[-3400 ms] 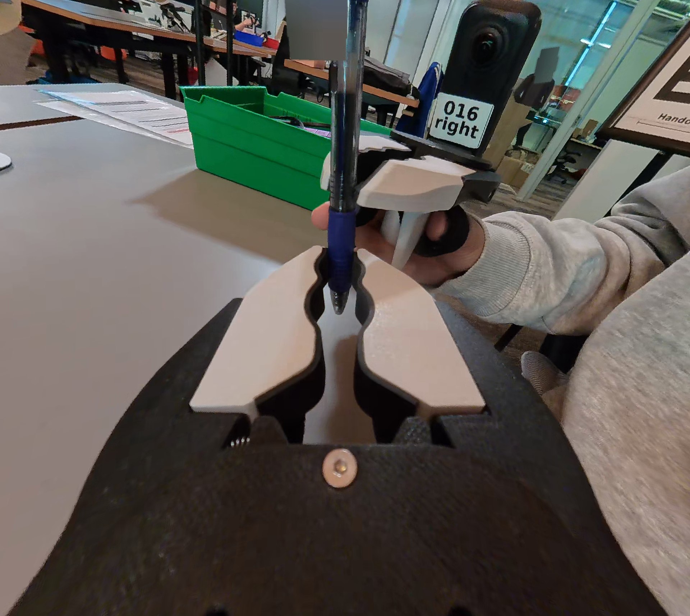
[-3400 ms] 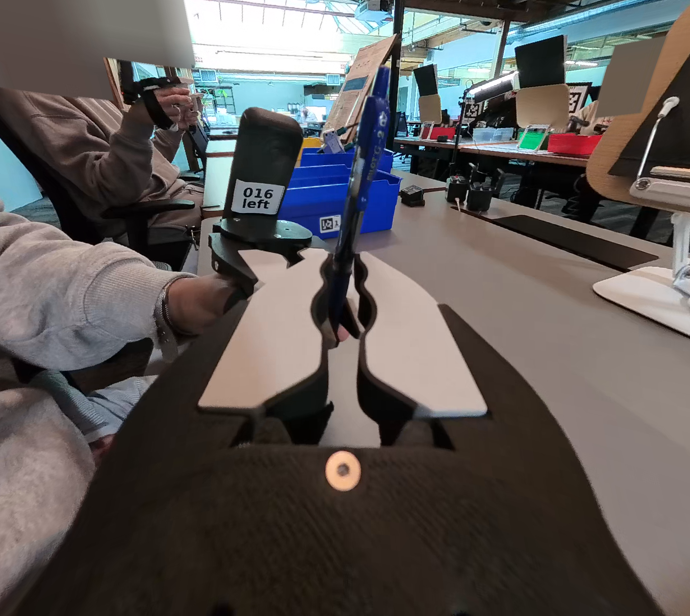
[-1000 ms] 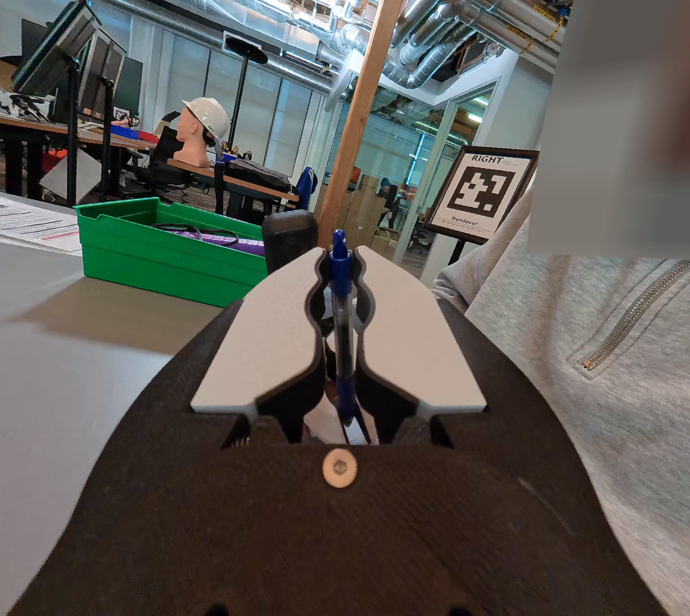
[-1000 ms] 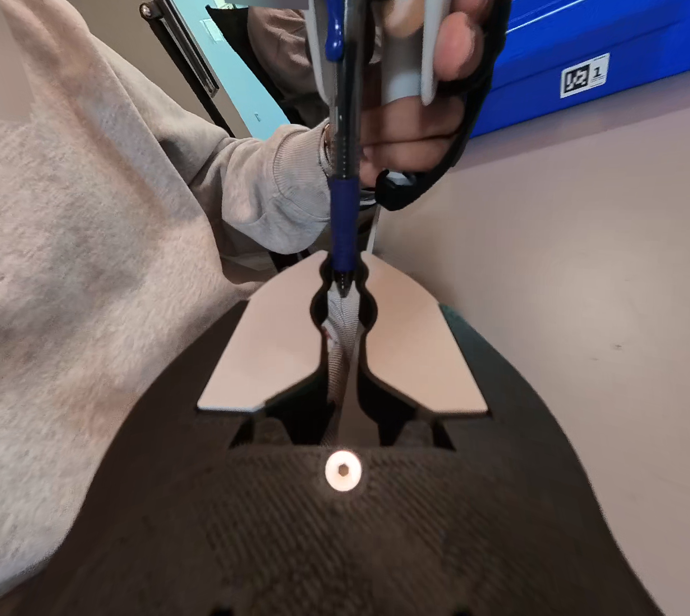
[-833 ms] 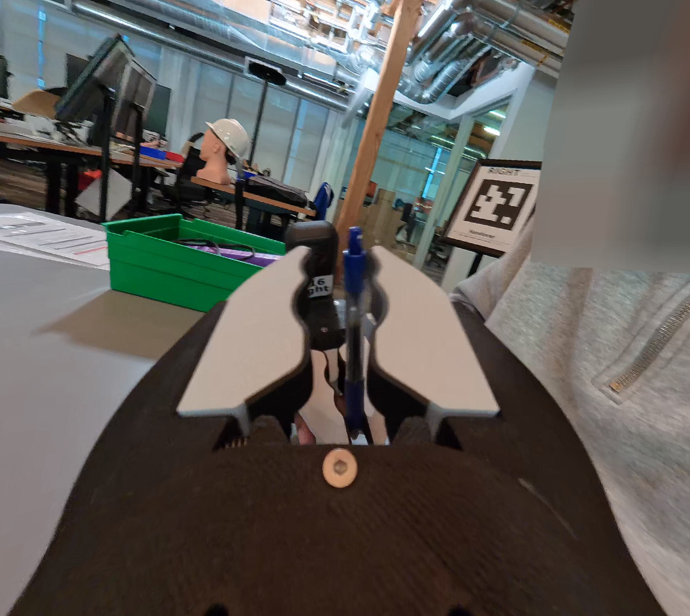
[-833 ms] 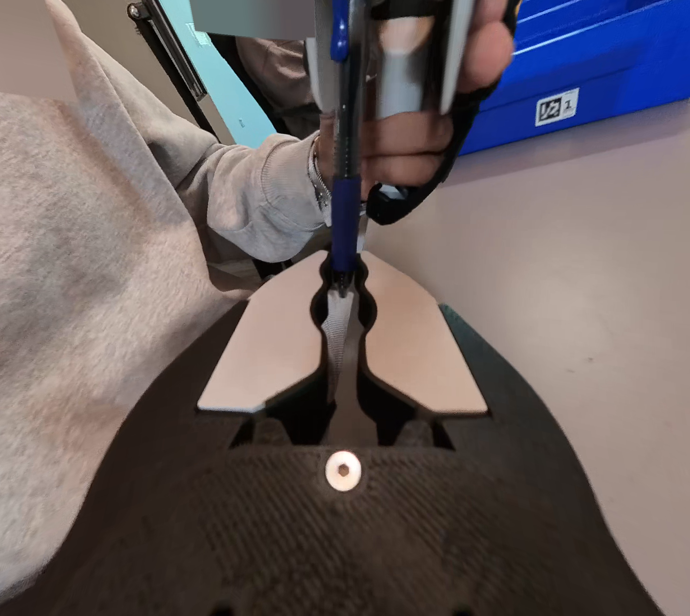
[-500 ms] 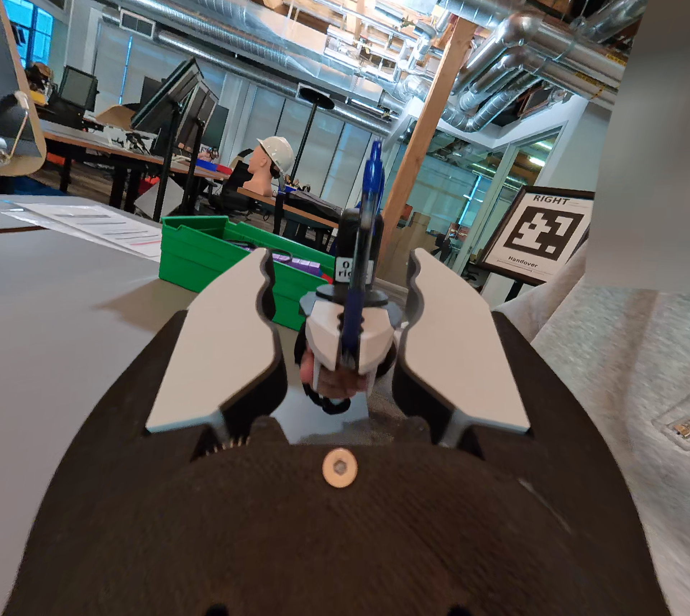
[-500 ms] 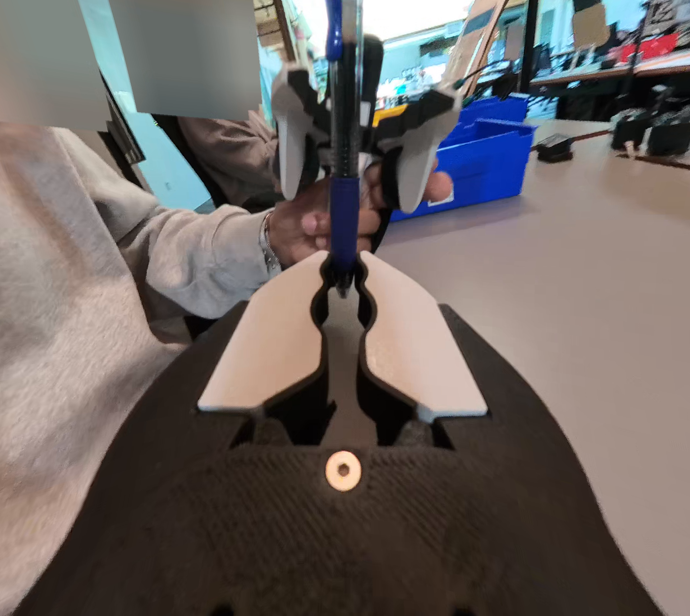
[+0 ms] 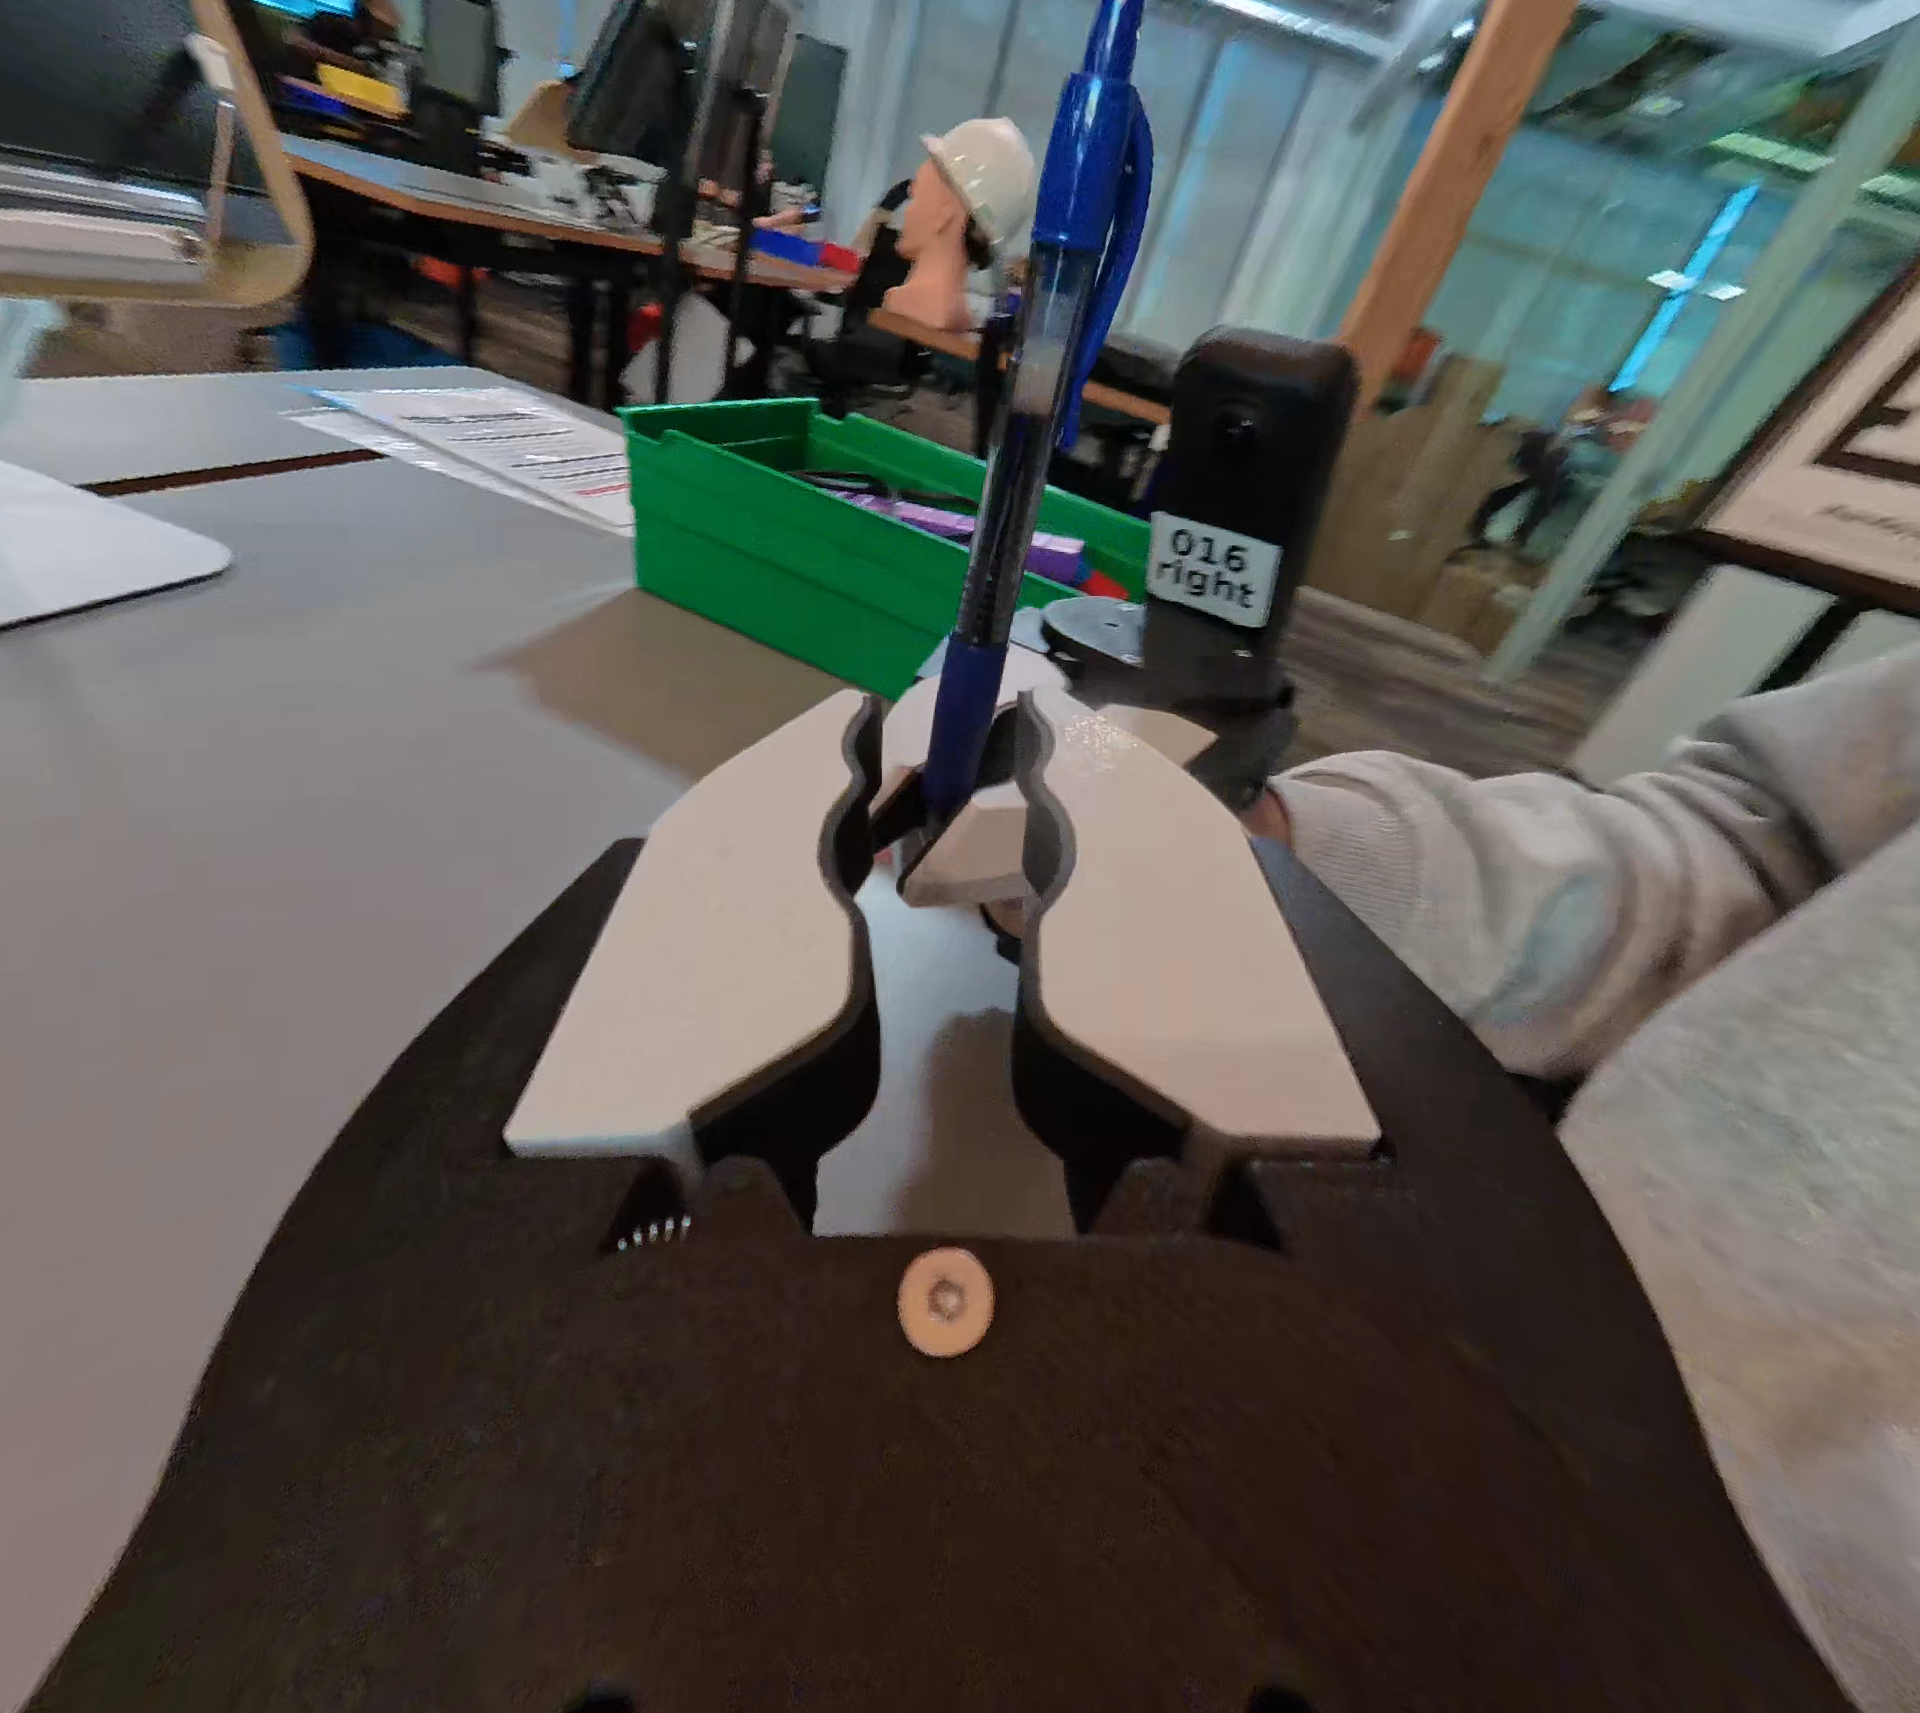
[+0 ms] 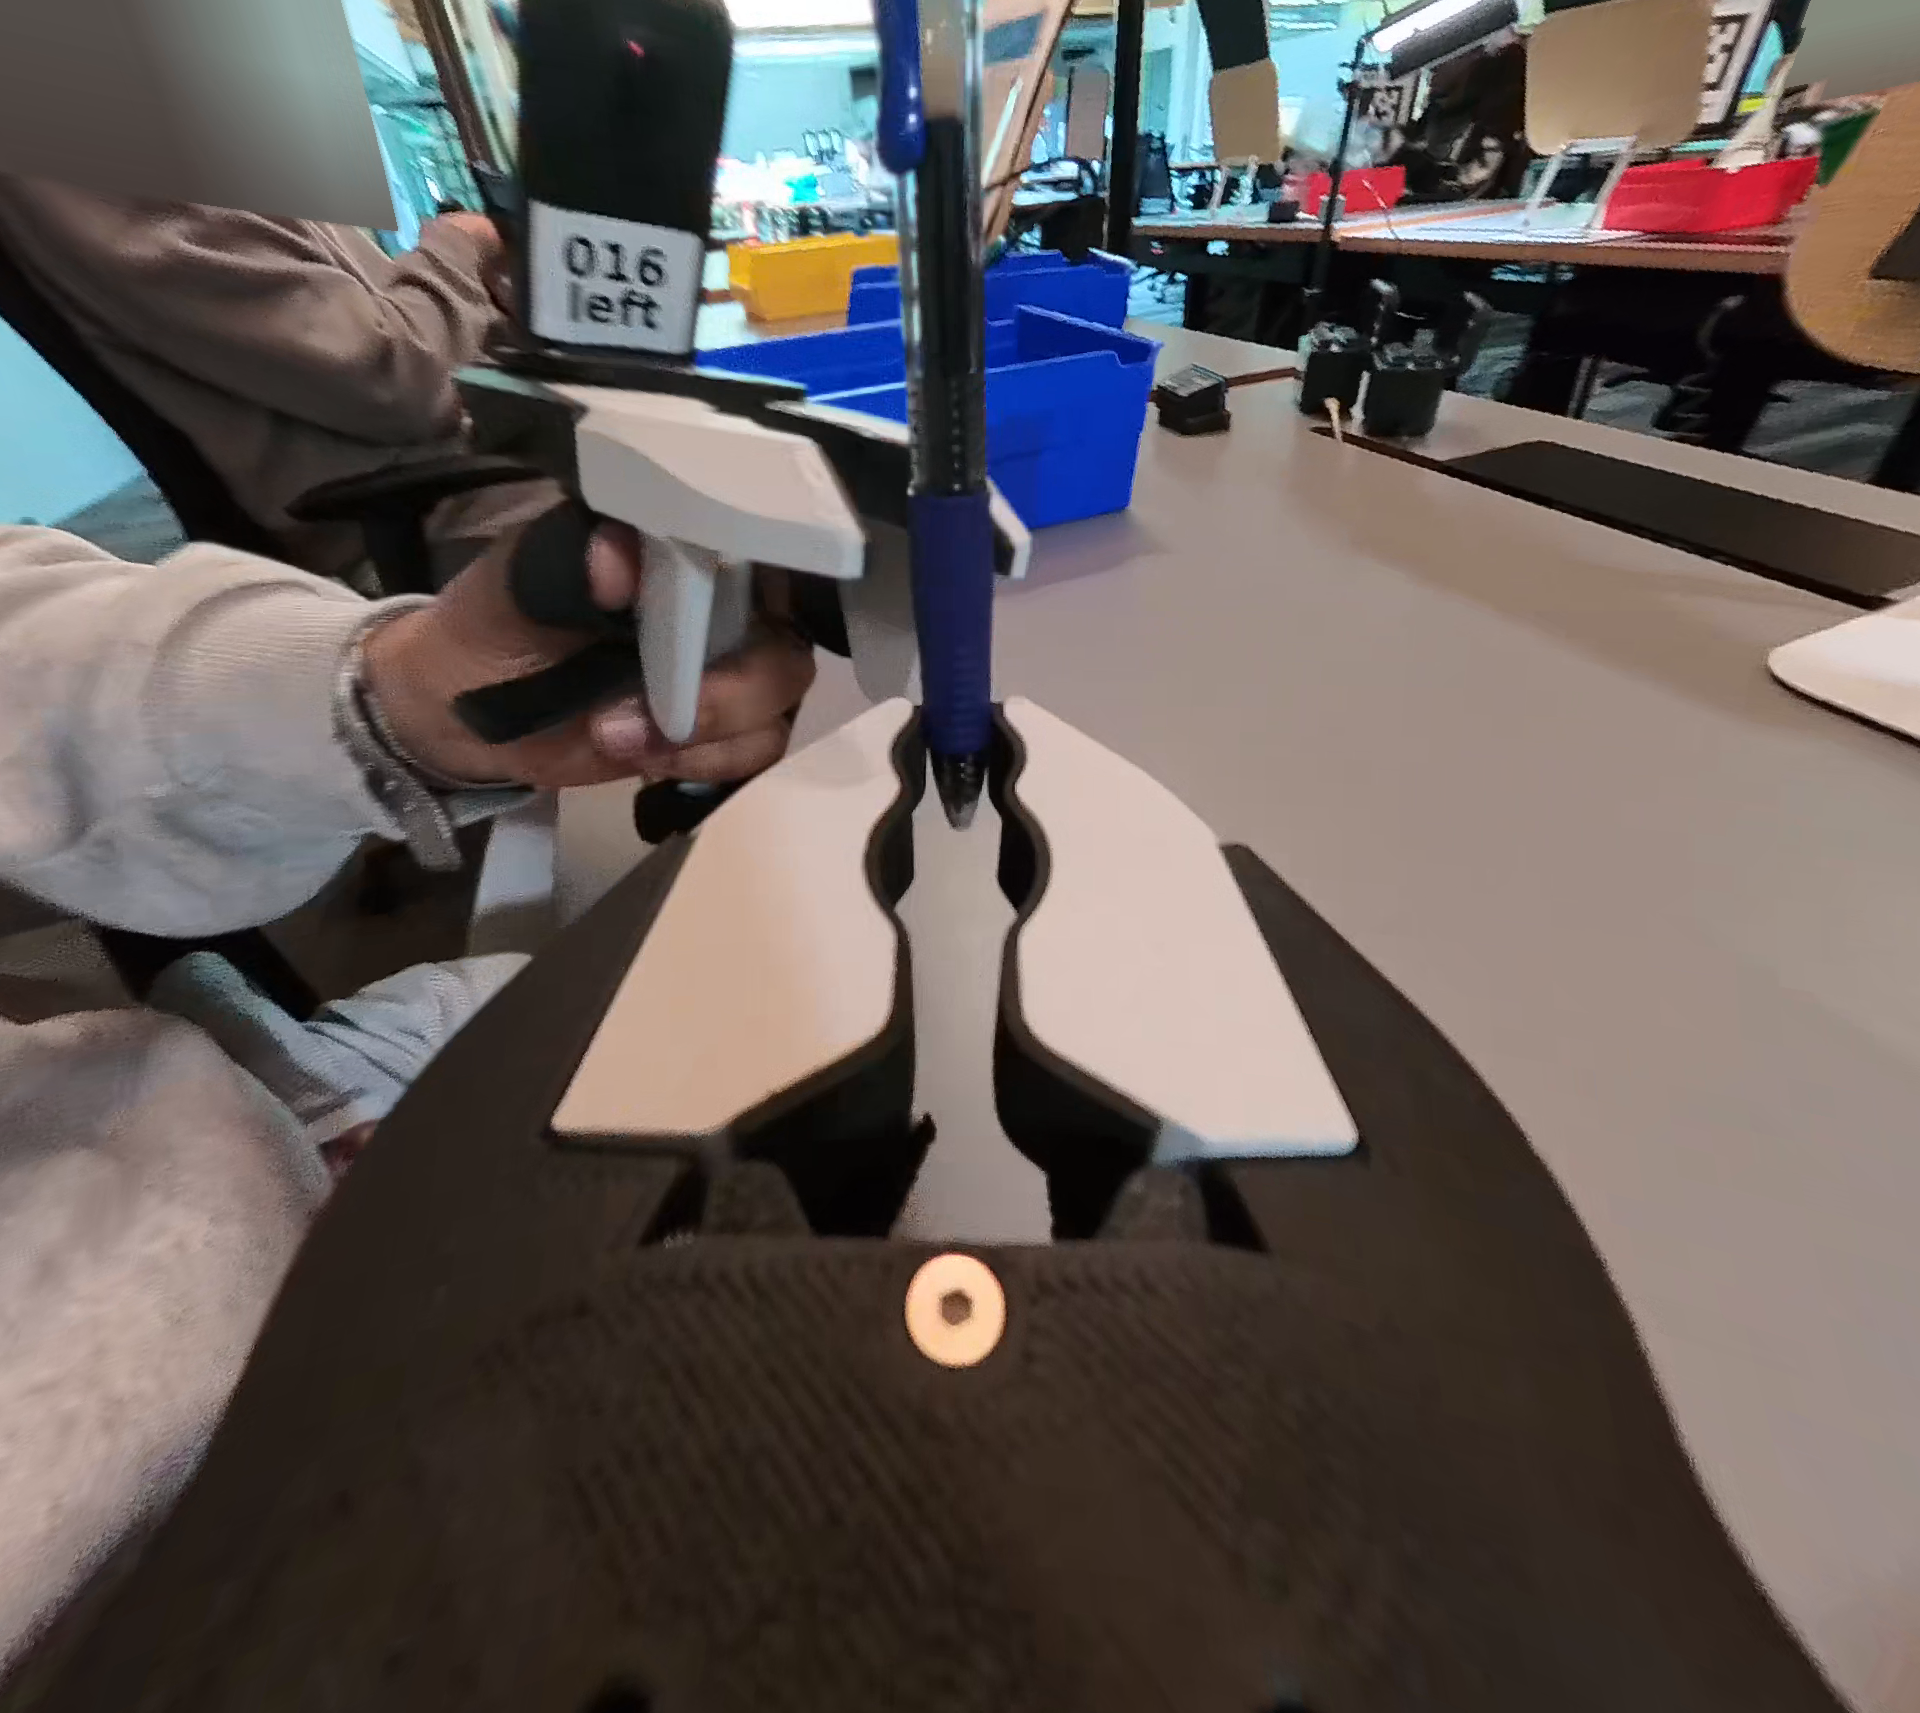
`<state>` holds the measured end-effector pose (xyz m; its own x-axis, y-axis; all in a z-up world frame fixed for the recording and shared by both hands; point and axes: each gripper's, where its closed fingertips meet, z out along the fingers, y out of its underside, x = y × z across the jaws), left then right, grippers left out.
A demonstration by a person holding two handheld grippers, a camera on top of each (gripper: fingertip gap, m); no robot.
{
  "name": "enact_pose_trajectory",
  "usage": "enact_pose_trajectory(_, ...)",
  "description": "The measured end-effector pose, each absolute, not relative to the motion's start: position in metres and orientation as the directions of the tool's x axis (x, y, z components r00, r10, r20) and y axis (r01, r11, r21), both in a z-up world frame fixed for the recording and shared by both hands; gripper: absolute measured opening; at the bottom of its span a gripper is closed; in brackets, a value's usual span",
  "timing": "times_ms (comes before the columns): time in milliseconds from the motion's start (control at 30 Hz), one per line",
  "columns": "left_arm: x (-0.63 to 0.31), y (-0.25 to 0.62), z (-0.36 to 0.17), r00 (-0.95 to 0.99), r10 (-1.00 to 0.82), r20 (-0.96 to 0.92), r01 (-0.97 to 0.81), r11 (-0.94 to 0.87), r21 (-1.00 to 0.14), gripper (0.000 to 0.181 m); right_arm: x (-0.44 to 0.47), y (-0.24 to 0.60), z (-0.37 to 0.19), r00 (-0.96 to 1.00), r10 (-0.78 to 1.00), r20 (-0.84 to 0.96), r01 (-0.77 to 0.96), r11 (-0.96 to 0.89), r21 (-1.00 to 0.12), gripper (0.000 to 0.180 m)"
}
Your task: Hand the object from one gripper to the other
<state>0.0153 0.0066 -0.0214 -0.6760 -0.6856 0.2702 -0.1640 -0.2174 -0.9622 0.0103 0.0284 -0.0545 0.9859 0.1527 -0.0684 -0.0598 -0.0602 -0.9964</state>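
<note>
Blue plastic pen (image 10: 948,583) now clamped upright in right claw (image 10: 958,754) alone; left claw (image 9: 948,764) apart, withdrawn beside it.

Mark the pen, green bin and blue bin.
blue pen (image 10: 951,614), right wrist view, on its blue rubber grip.
green bin (image 9: 769,546), left wrist view, on its near side wall.
blue bin (image 10: 1070,427), right wrist view, on its front wall.
</note>
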Motion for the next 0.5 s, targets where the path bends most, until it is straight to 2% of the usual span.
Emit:
enact_pose_trajectory(133, 0.017, 0.002, -0.020, -0.622, -0.753, 0.213, -0.122, -0.175, -0.977, 0.024, 0.009, 0.034, -0.060, 0.994, 0.100, -0.033, -0.024, -0.091, -0.996, 0.011)
enact_pose_trajectory(233, 0.018, 0.006, -0.018, -0.566, -0.800, 0.196, -0.094, -0.174, -0.980, 0.013, 0.007, 0.040, -0.059, 0.996, 0.077, -0.043, -0.036, -0.081, -0.996, 0.011)
enact_pose_trajectory(367, 0.018, 0.010, -0.015, -0.549, -0.822, 0.151, -0.068, -0.136, -0.988, 0.012, 0.004, 0.043, -0.056, 0.996, 0.059, -0.061, -0.057, -0.061, -0.997, 0.012)
enact_pose_trajectory(400, 0.018, 0.011, -0.015, -0.549, -0.822, 0.149, -0.068, -0.133, -0.989, 0.012, 0.003, 0.043, -0.056, 0.996, 0.071, -0.052, -0.047, -0.063, -0.997, 0.014)
enact_pose_trajectory(500, 0.019, 0.016, -0.017, -0.552, -0.819, 0.156, -0.079, -0.135, -0.988, 0.012, 0.007, 0.038, -0.056, 0.994, 0.102, -0.043, -0.038, -0.053, -0.998, 0.041)
